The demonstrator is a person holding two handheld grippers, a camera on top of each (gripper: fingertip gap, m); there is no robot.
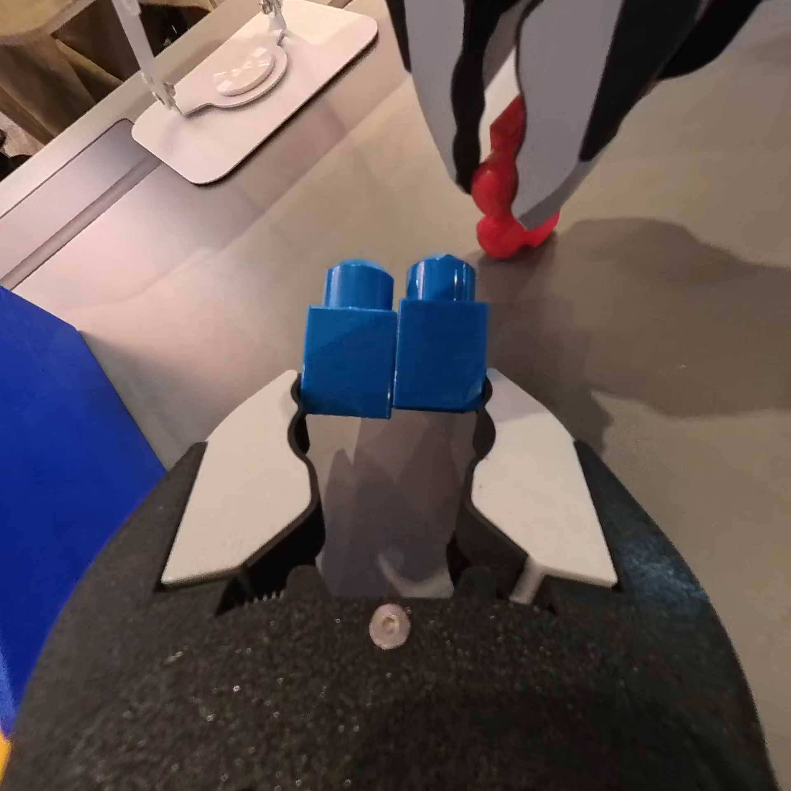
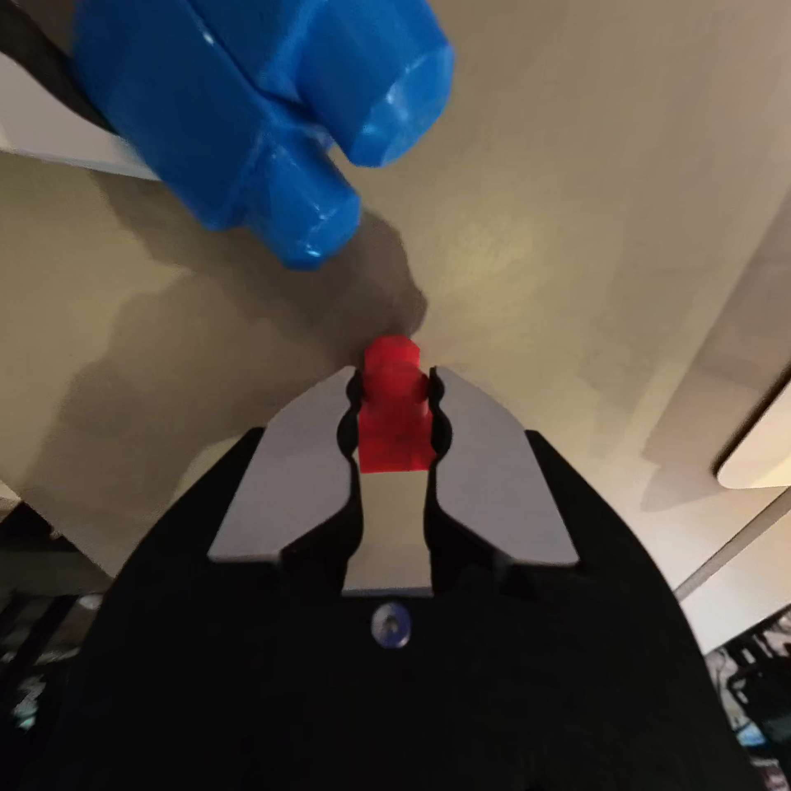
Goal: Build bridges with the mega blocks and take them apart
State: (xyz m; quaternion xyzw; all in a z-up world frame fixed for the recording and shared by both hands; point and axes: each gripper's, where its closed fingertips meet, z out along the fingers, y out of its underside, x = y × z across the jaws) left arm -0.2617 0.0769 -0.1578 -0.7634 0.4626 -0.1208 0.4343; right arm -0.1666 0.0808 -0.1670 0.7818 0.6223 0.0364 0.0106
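Observation:
My left gripper (image 1: 391, 387) is shut on two blue blocks (image 1: 394, 355) held side by side, studs pointing away from me, above the grey table (image 1: 257, 265). My right gripper (image 2: 394, 385) is shut on a red block (image 2: 394, 415), its far end close to or touching the table. In the left wrist view the right gripper (image 1: 496, 188) comes down from the top right with the red block (image 1: 503, 205) between its fingers, its tip at the table. In the right wrist view the blue blocks (image 2: 257, 124) hang large at the upper left, blurred.
A white flat stand base (image 1: 257, 90) with a round disc lies at the table's far left. A blue cloth (image 1: 55, 428) fills the left edge. A recessed strip (image 1: 85, 171) runs along the table's far side. The white base's corner also shows in the right wrist view (image 2: 762, 449).

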